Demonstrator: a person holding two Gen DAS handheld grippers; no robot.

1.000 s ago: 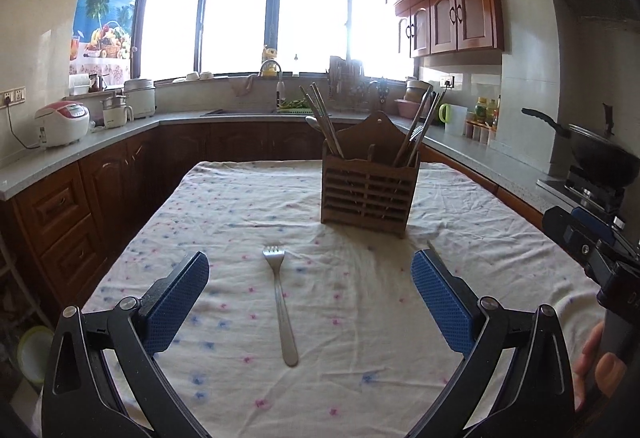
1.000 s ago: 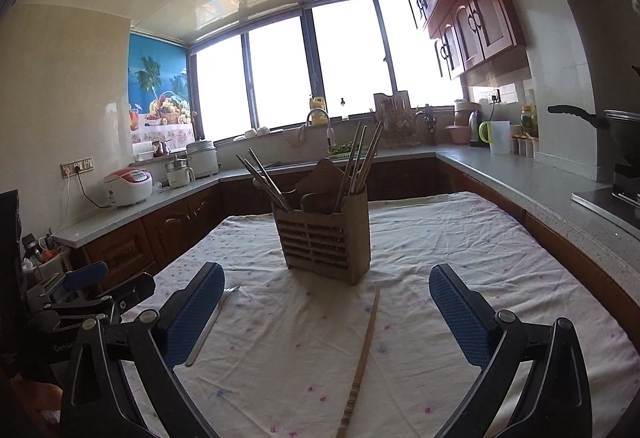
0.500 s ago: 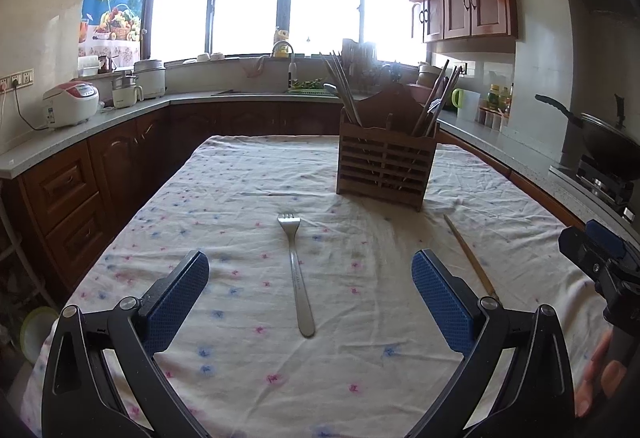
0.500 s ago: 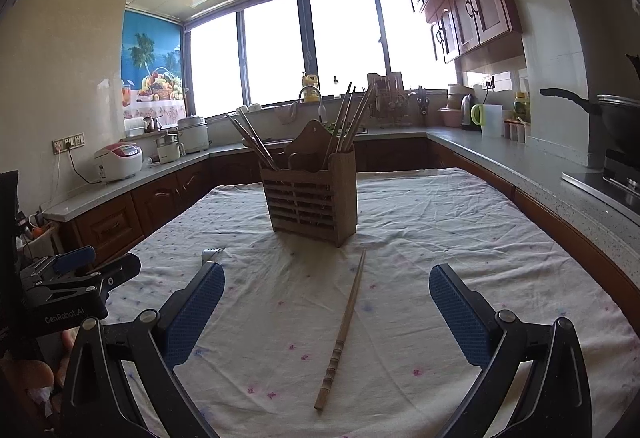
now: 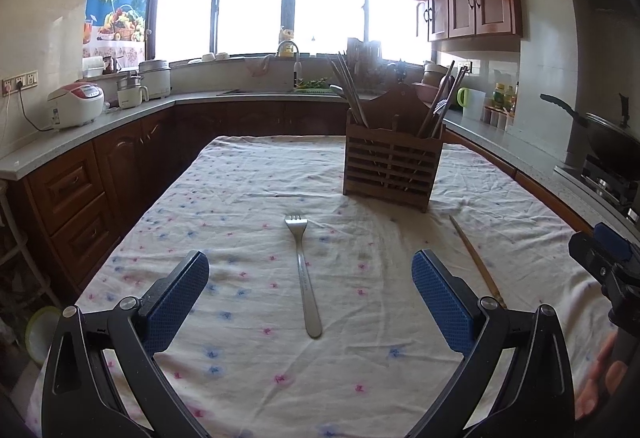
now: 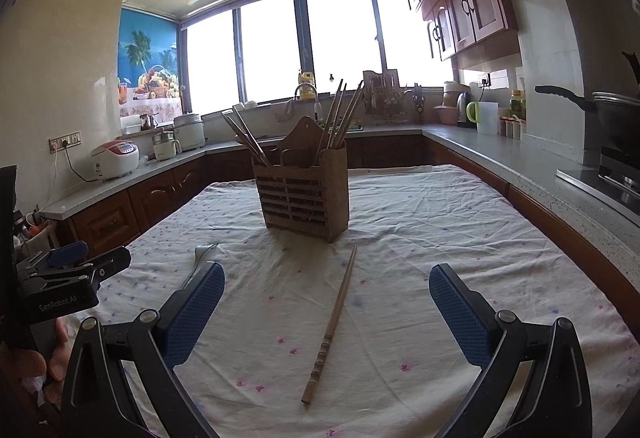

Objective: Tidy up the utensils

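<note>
Clearly, from the left wrist view, we hold the left gripper spread wide and empty above the flat stainless-steel fork, tines toward twelve o'clock. We judge its thin handle could slip from the pads or snag the wrinkled flowered tablecloth. At one o'clock stands the slatted wooden utensil holder; its compartments are hidden.

From the right wrist view, our right gripper gapes wide, empty, over the single wooden chopstick, which could roll away. Our left finger covers the fork's handle at ten o'clock.
</note>
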